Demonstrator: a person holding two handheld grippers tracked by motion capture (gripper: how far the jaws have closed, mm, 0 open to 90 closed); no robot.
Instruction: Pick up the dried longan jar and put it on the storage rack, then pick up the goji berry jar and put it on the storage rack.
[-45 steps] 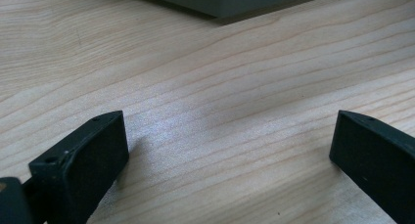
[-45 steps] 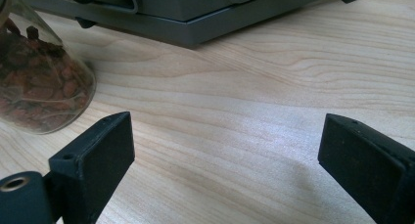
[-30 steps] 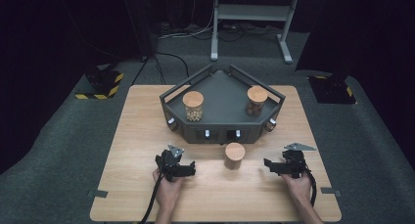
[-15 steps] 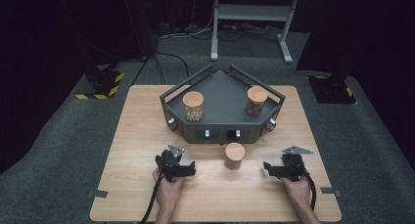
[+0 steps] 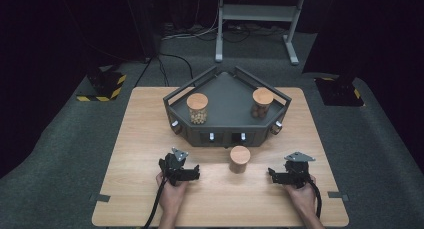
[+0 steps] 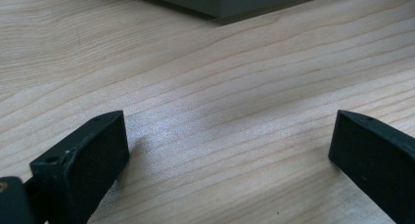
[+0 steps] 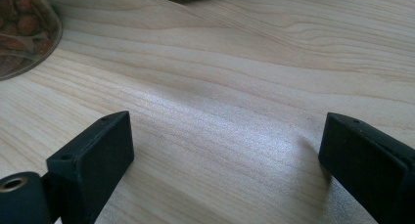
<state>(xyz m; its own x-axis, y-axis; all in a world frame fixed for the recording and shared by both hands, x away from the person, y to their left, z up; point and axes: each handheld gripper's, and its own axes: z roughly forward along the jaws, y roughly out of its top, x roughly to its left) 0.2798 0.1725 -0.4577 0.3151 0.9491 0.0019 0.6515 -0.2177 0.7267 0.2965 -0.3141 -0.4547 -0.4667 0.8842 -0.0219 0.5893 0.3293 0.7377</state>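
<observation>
Cork-lidded jar (image 5: 239, 158) stands on wooden table (image 5: 140, 139), just near of grey tray (image 5: 227, 94), between both grippers. Left gripper (image 5: 192, 175): jaws apart, empty, low over table. Right gripper (image 5: 271, 175): jaws just widening, apart, empty, right of jar.

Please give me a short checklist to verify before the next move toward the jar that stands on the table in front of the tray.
1. Right tongs open, nothing between the jaws: ok.
2. Left tongs open, nothing between the jaws: ok.
3. Jar upright, wooden lid on: ok.
4. Jar apart from the tray: ok.
5. Bare table between right tongs and jar: ok.
6. Lid tight: cannot tell.
</observation>
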